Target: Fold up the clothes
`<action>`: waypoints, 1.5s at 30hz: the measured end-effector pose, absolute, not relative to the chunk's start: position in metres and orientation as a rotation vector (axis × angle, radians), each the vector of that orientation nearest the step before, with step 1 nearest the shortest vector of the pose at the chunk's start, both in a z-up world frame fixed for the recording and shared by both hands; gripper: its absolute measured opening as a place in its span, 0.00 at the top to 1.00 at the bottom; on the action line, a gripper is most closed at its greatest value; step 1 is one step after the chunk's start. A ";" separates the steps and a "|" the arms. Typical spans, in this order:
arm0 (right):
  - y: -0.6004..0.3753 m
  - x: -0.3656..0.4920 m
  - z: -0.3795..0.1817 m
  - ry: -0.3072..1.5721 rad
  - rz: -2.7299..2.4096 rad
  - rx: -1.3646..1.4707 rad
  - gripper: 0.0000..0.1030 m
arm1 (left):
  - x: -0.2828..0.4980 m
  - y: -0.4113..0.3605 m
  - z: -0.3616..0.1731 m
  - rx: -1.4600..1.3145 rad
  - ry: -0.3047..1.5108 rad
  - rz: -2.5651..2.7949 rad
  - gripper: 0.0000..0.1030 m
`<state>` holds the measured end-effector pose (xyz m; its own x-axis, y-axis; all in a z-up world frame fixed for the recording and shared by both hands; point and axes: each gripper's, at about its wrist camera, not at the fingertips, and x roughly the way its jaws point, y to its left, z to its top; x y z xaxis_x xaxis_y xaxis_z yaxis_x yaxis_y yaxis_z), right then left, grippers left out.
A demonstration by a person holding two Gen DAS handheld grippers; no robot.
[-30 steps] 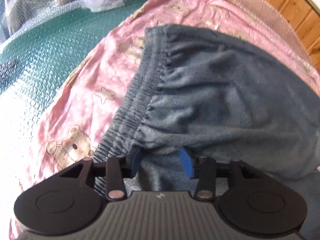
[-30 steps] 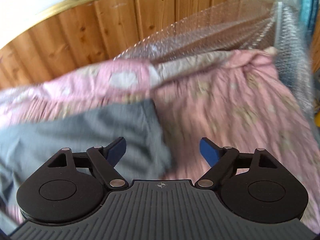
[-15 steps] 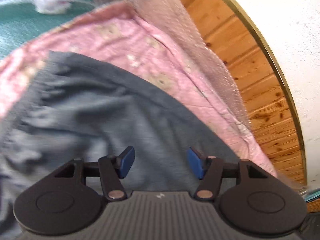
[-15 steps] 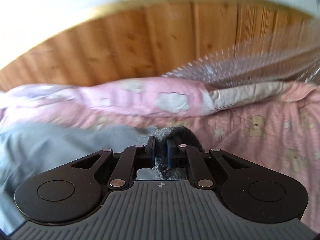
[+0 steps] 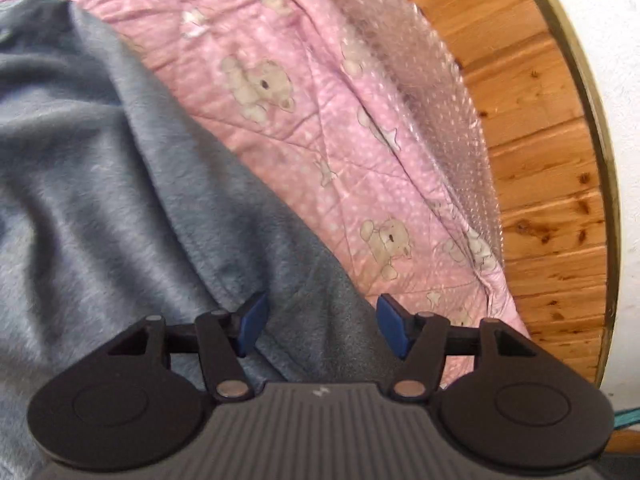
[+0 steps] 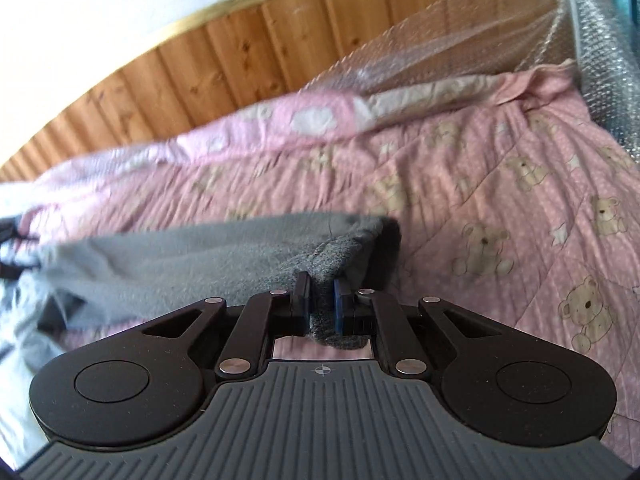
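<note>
Grey fleece trousers lie spread on a pink bear-print blanket. My left gripper hovers open over the trousers near their right edge. Its blue pads stand apart and the cloth lies flat beneath them, not pinched. In the right wrist view my right gripper is shut on a knit cuff end of the trousers. It holds that end raised off the blanket, and the cloth trails away to the left.
Bubble wrap covers the strip between the blanket and a wood-panelled wall. In the right wrist view the same bubble wrap and the panelling run along the back. Bare pink blanket lies to the right of the trousers.
My left gripper let go of the bunched cloth at the waistband, opened wider and swung along the trousers toward the wall. My right gripper closed on the trouser end and pulled it up.
</note>
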<state>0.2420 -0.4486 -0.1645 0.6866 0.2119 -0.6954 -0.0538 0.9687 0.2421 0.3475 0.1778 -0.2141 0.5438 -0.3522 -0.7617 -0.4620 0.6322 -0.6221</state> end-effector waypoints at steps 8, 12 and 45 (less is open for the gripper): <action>-0.457 0.258 -0.149 0.750 0.143 0.297 0.91 | 0.338 0.190 -0.228 -1.003 1.030 0.133 0.39; -0.463 0.257 -0.152 0.777 0.148 0.306 0.91 | 0.360 0.188 -0.226 -0.952 0.989 0.169 0.93; -0.538 -0.015 -0.218 0.969 0.023 0.827 0.34 | 0.074 0.194 -0.207 -0.712 1.109 0.127 0.86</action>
<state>-0.0148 -0.5381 -0.2180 0.5909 0.3663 -0.7188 0.3322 0.7014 0.6306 0.0739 0.1942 -0.2068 0.4632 -0.2472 -0.8511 -0.4334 0.7745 -0.4608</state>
